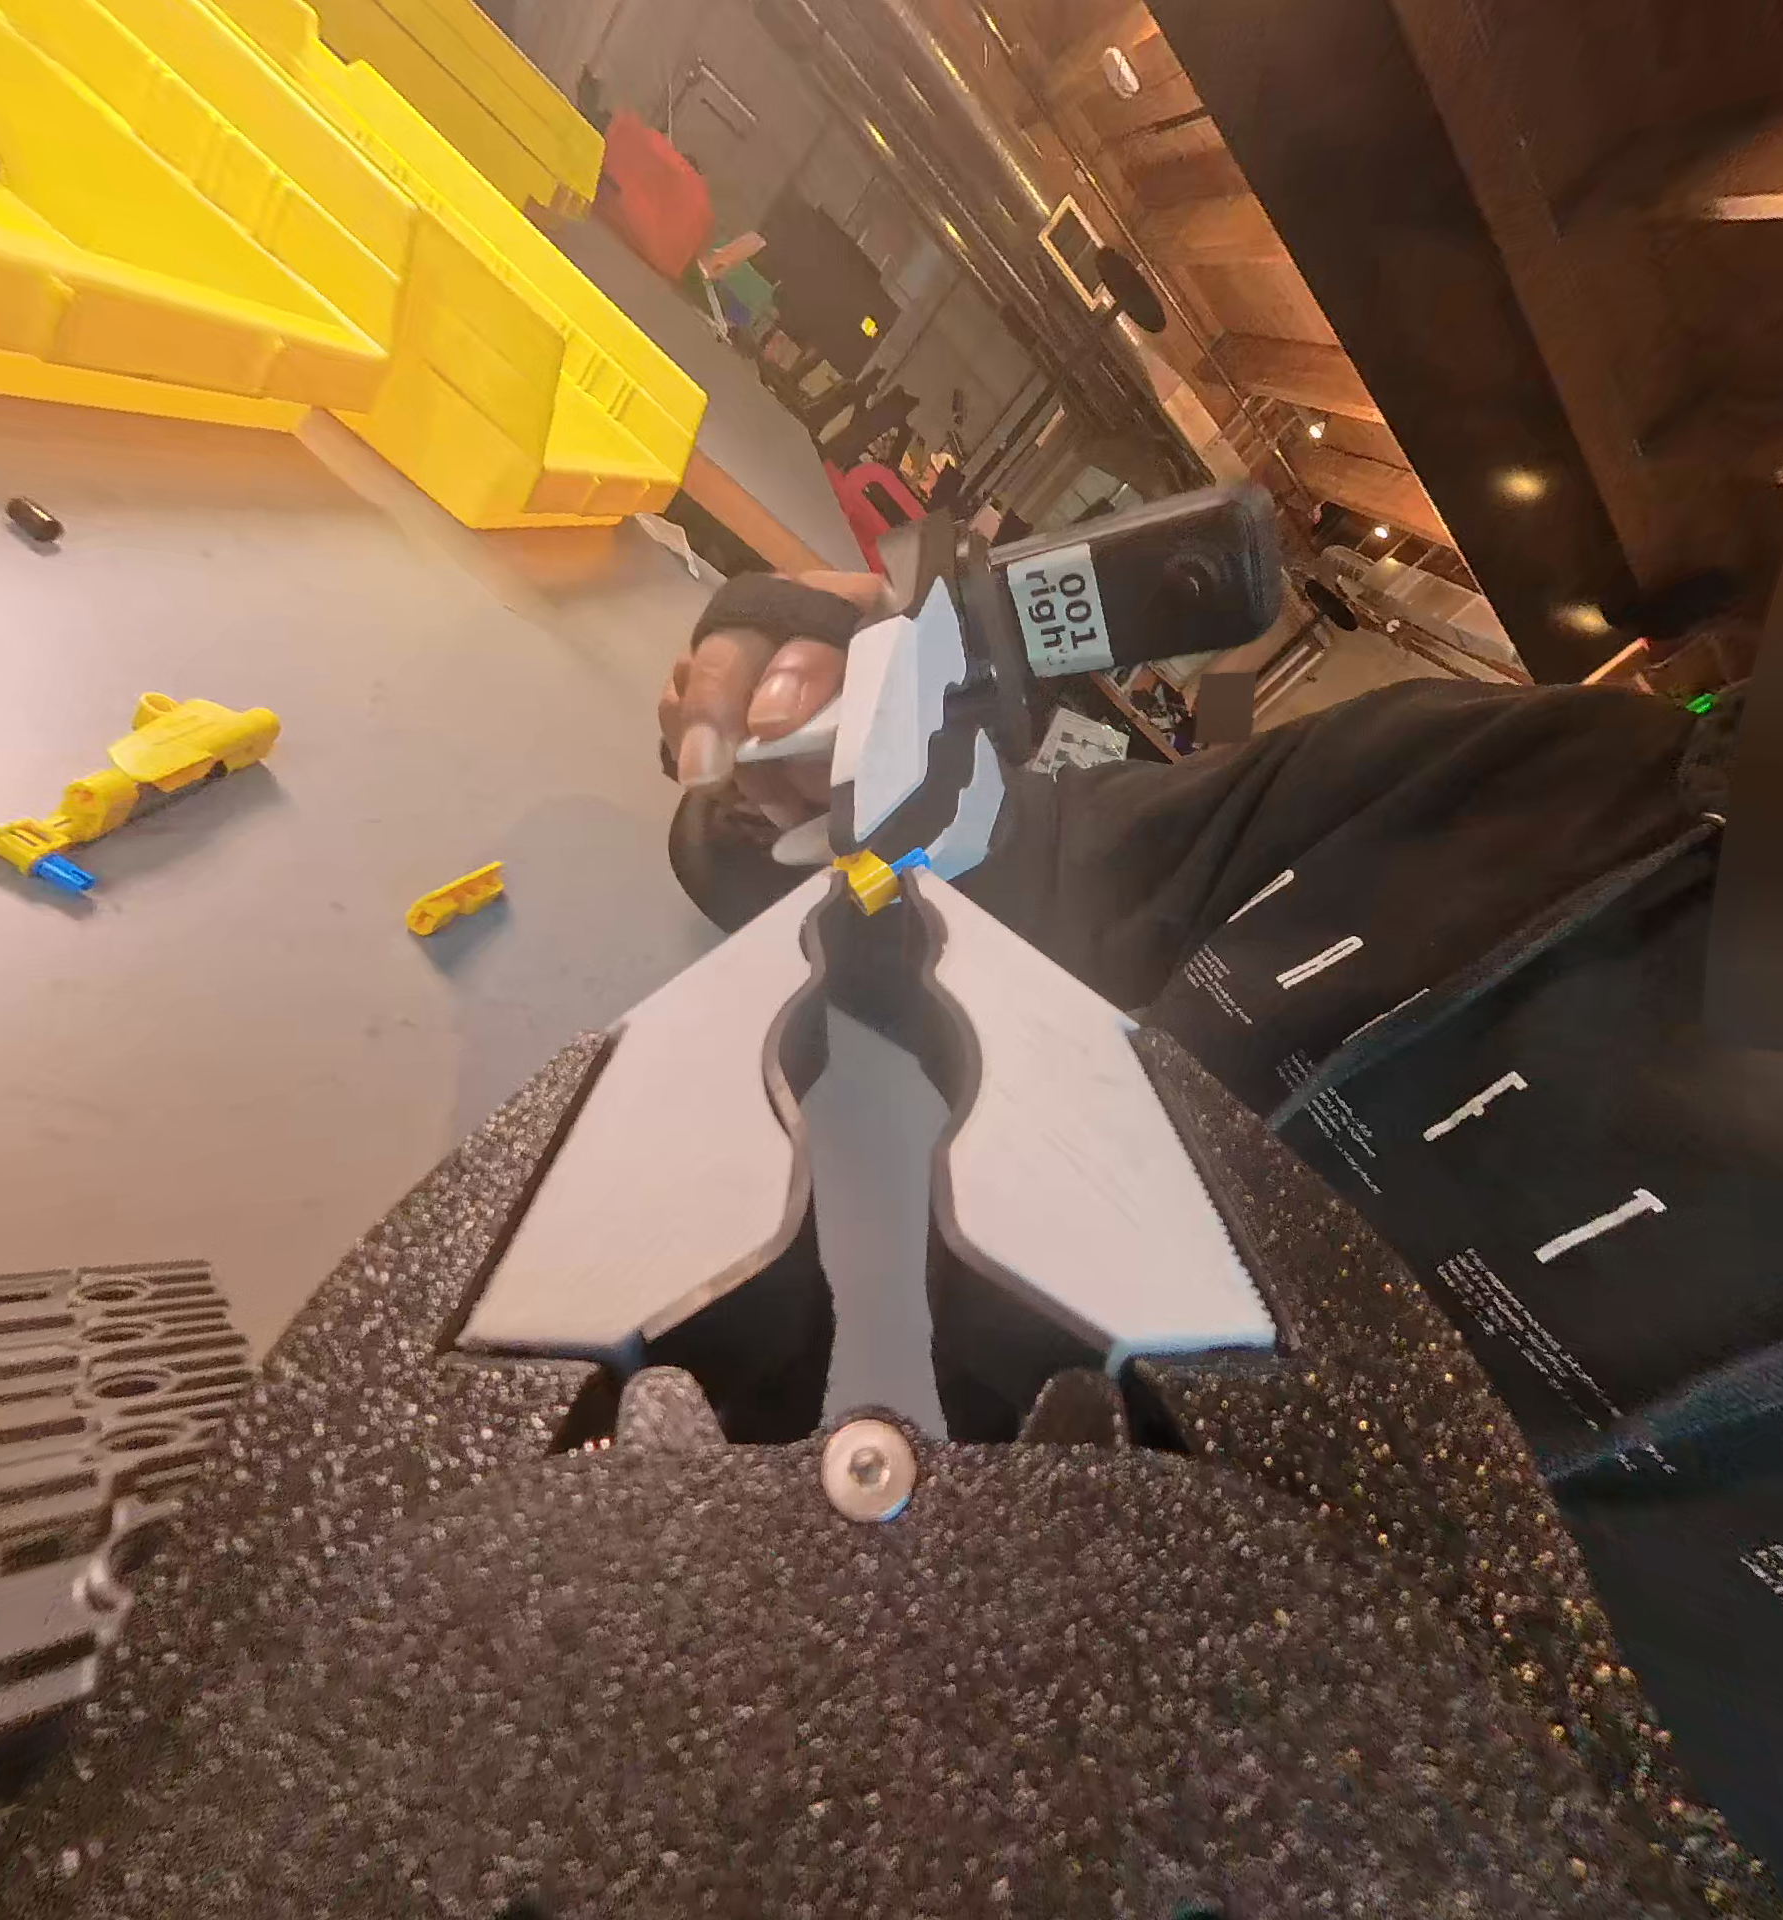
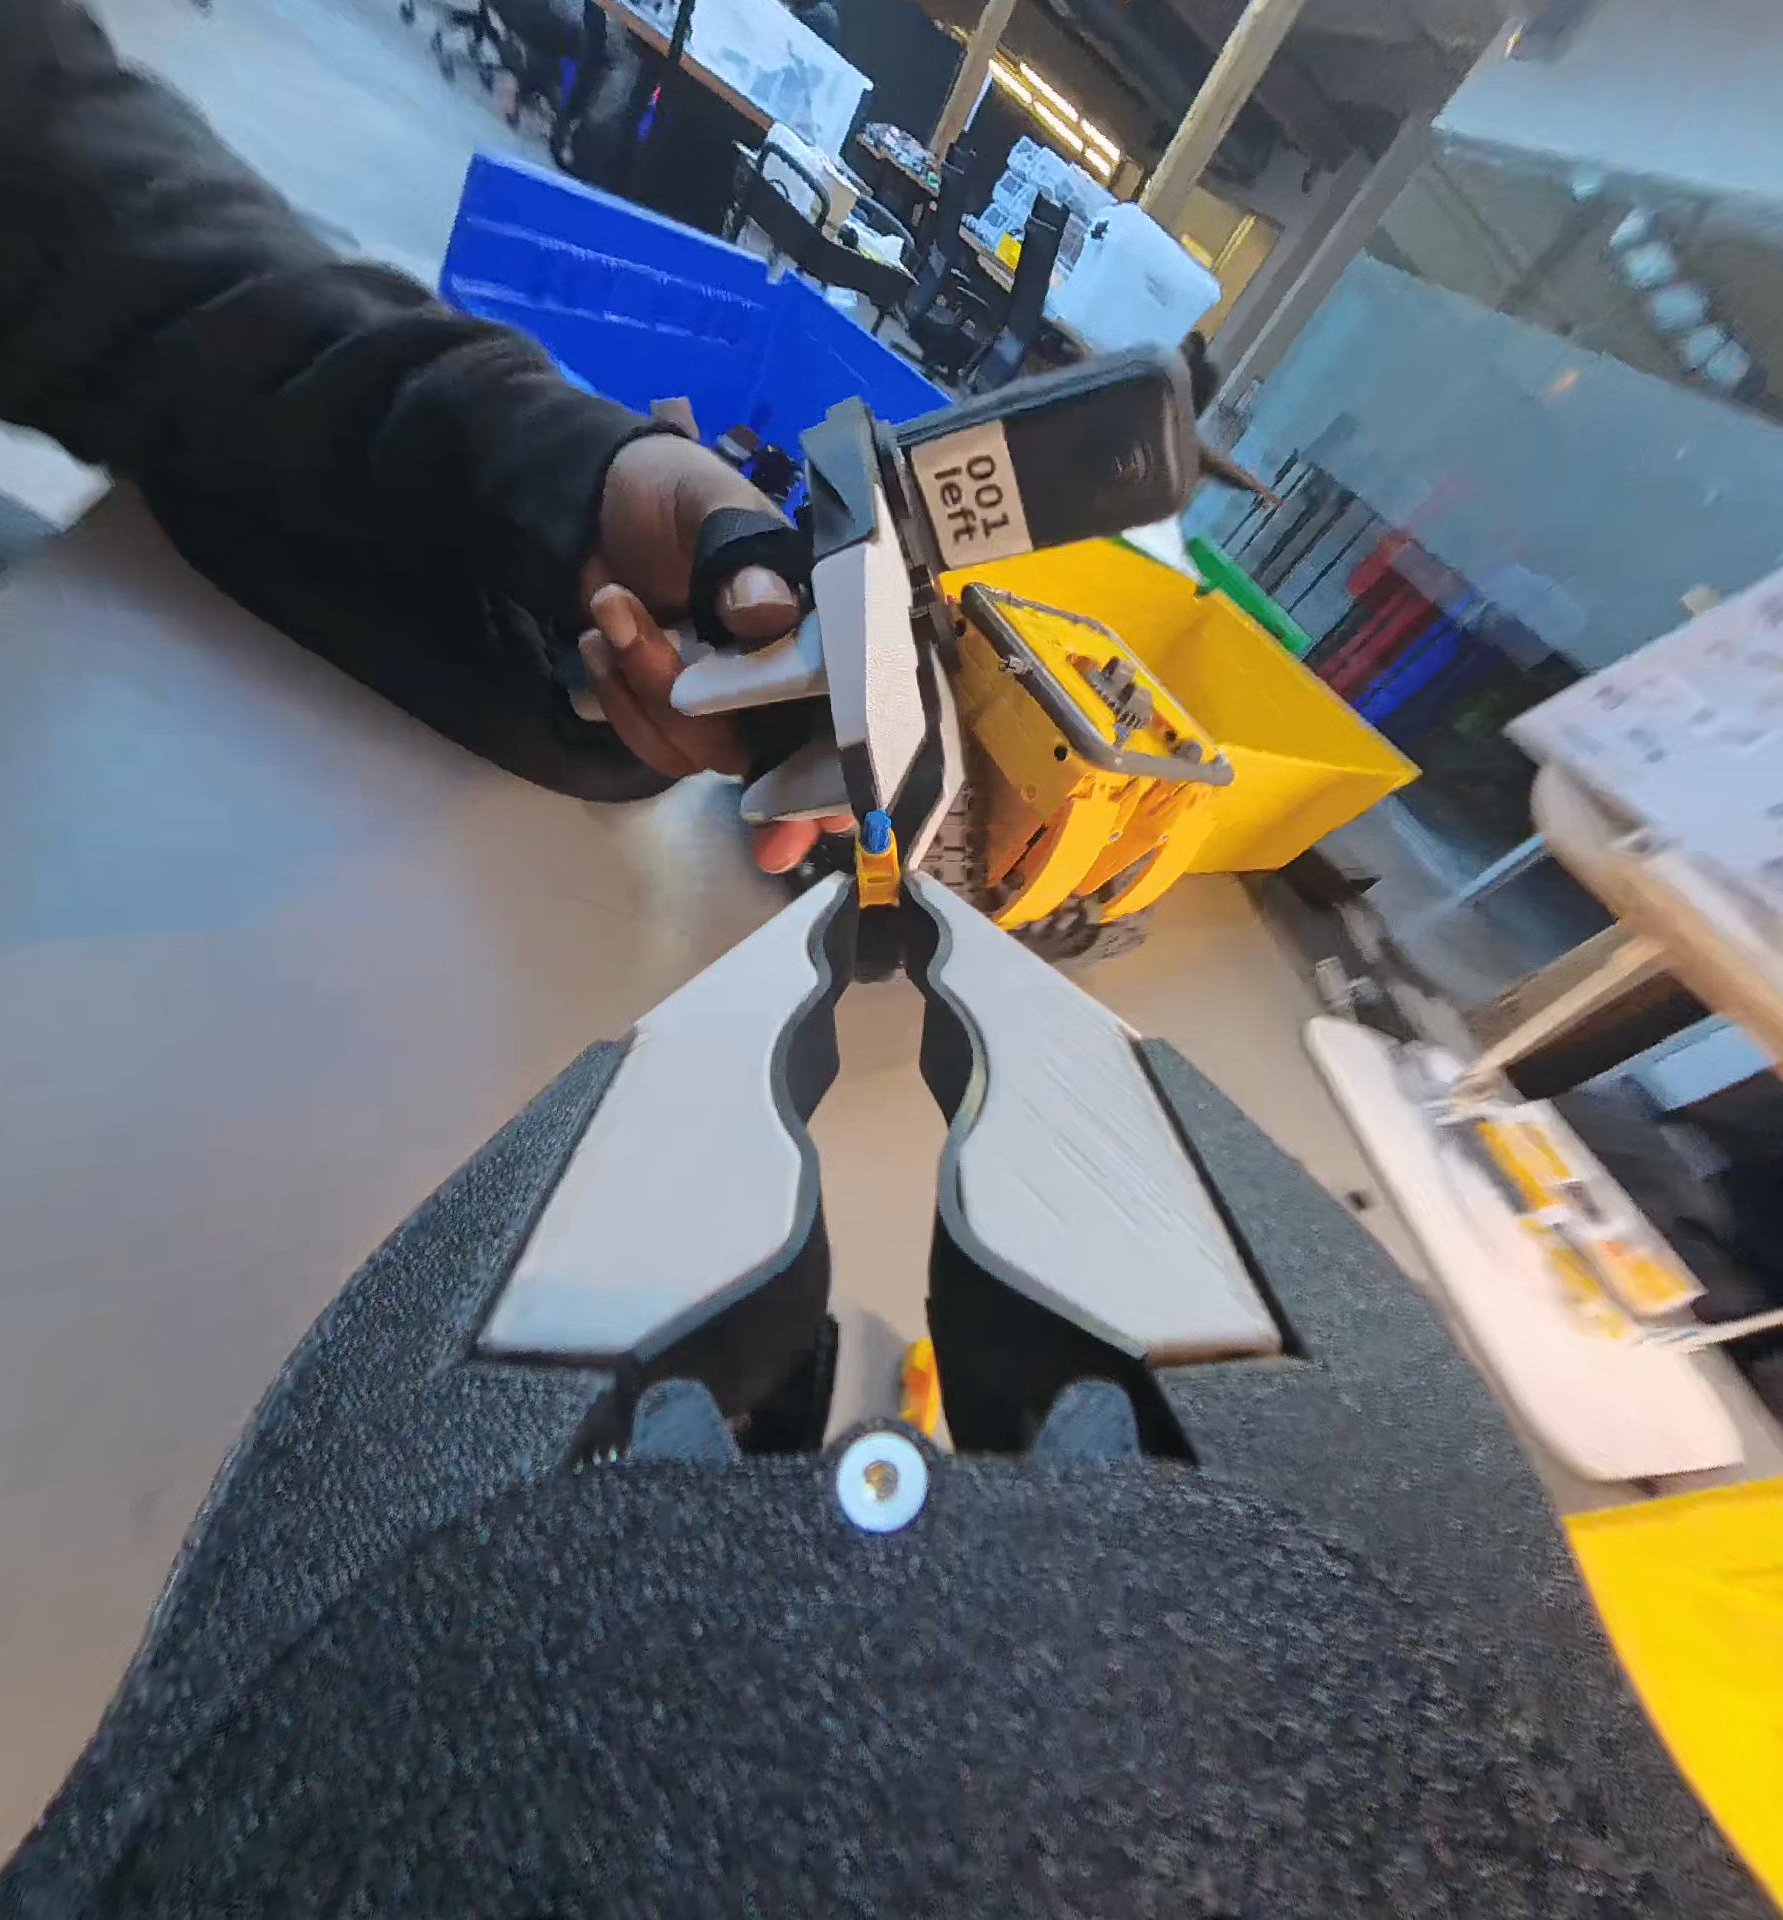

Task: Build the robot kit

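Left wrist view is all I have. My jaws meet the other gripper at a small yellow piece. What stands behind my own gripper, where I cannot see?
Observer: Just behind the left gripper and the small yellow piece stands a yellow toy vehicle with a grey bar and black tyres.
Operator: Is there anything further back?
Observer: Yes, a blue bin, beyond the person's black sleeve.
Operator: And to the right side of that view?
Observer: A long white tray lies there. What is on it is too blurred to name.
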Tool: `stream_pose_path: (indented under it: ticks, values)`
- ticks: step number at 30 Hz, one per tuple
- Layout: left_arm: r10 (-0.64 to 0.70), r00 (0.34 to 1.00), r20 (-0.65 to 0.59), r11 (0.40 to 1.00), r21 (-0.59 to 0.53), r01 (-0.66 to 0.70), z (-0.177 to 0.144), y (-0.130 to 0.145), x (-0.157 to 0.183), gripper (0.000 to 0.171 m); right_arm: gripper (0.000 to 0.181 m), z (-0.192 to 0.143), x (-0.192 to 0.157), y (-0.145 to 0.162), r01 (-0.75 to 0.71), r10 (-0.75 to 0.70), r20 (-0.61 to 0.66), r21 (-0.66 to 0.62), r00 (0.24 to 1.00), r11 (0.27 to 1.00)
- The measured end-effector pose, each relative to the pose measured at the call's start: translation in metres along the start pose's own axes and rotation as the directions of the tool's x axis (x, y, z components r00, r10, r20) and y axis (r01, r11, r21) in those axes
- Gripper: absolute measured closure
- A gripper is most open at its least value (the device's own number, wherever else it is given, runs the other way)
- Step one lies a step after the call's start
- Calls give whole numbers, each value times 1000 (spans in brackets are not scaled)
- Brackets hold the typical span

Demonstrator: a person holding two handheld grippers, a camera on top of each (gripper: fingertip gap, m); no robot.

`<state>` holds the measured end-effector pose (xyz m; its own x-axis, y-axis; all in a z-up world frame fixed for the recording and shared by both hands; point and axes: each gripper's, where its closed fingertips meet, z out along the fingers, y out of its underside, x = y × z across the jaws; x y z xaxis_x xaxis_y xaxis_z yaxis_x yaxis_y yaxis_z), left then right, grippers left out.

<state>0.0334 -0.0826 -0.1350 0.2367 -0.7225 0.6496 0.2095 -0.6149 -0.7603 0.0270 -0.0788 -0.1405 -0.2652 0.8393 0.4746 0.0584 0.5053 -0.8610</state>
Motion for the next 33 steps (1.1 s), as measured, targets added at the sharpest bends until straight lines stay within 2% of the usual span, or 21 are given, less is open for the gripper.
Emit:
stream_pose_path:
  ticks: [2, 4, 6, 8, 12, 16, 18, 20, 22, 27, 33]
  values:
    - [31, 999, 34, 999, 23, -32, -3, -5, -4, 161, 173, 1, 2, 0, -223, 223, 63, 0, 973, 975]
    - [101, 991, 83, 994, 35, -105, -7, -10, -6, 158, 173, 2, 5, 0, -431, 429, 113, -7, 896, 902]
    - [206, 969, 133, 977, 32, -212, -9, -15, -4, 157, 173, 3, 9, -1, -615, 607, 166, -5, 777, 788]
    - [327, 923, 204, 942, 4, -334, -10, -18, -5, 152, 173, 1, 14, -7, -778, 753, 238, 19, 614, 628]
    - [519, 790, 327, 845, -54, -532, -12, -25, -5, 146, 173, -2, 20, -11, -940, 874, 363, 20, 324, 340]
    - [684, 597, 420, 704, -166, -690, -12, -27, -6, 147, 173, -1, 21, -12, -987, 892, 428, -1, 145, 161]
    - [749, 492, 443, 626, -231, -745, -11, -26, -6, 149, 173, 1, 24, -10, -995, 897, 433, 10, 93, 98]
    - [791, 411, 452, 568, -293, -769, -9, -24, -8, 151, 173, 3, 25, -7, -998, 903, 426, 13, 57, 57]
    - [816, 350, 461, 527, -344, -777, -7, -22, -11, 151, 173, 5, 23, -4, -999, 909, 415, 8, 45, 46]
    - [857, 241, 456, 454, -448, -770, -7, -17, -20, 159, 173, 10, 18, -2, -999, 916, 399, -7, 41, 47]
    - [891, 140, 432, 384, -553, -739, -5, -10, -32, 152, 173, 13, 16, 8, -998, 935, 352, -16, 49, 59]
